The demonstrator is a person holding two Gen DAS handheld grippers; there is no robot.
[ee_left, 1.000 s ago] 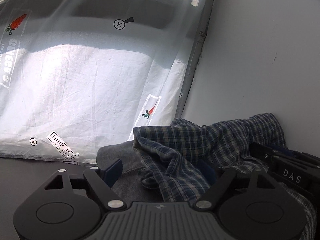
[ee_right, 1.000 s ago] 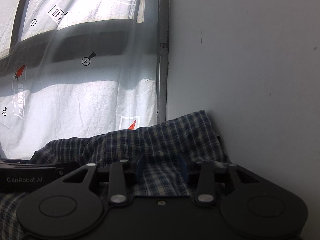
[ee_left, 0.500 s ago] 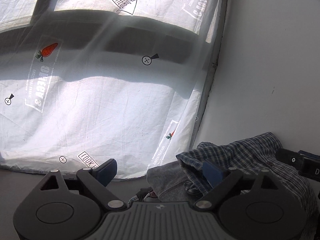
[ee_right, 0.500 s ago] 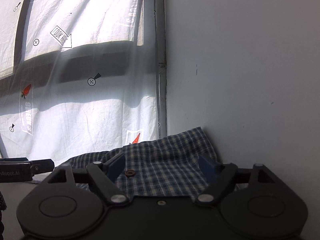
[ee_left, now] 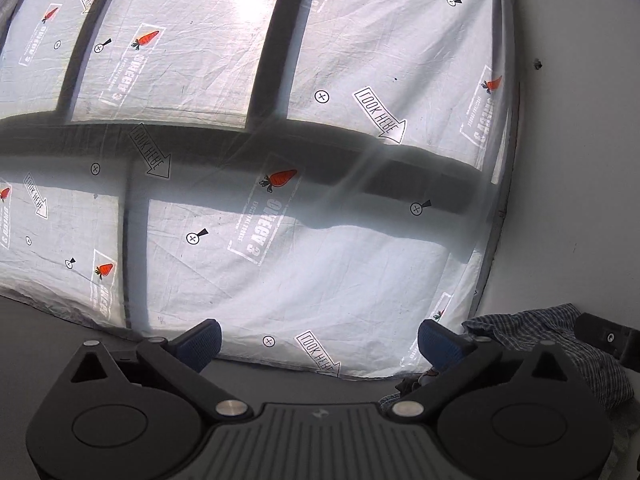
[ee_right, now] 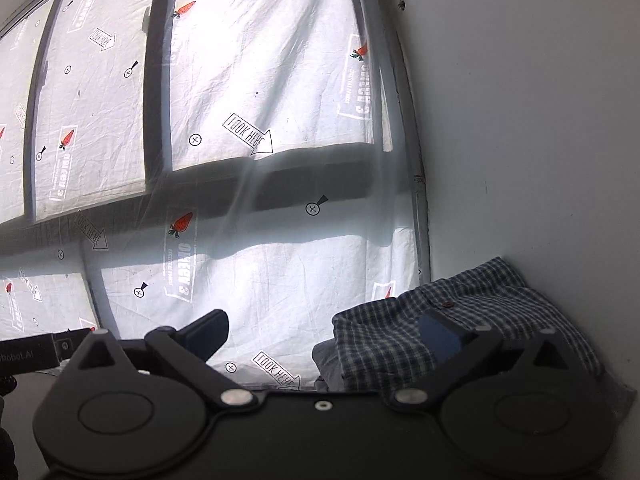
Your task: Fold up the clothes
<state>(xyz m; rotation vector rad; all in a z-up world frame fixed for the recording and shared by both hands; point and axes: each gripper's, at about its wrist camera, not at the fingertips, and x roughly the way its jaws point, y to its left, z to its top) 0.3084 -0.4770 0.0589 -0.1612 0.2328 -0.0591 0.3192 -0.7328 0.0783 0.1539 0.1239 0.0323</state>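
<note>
Both the left gripper (ee_left: 318, 340) and right gripper (ee_right: 322, 330) are spread wide, empty; the plaid shirt (ee_right: 460, 320) lies bunched at 4 o'clock against the wall (ee_right: 540, 140), folded or not unclear

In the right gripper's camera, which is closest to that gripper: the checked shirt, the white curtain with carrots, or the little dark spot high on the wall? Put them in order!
1. Checked shirt, low right, at the right gripper.
2. Curtain, behind, left.
3. Dark spot, top of wall.
</note>
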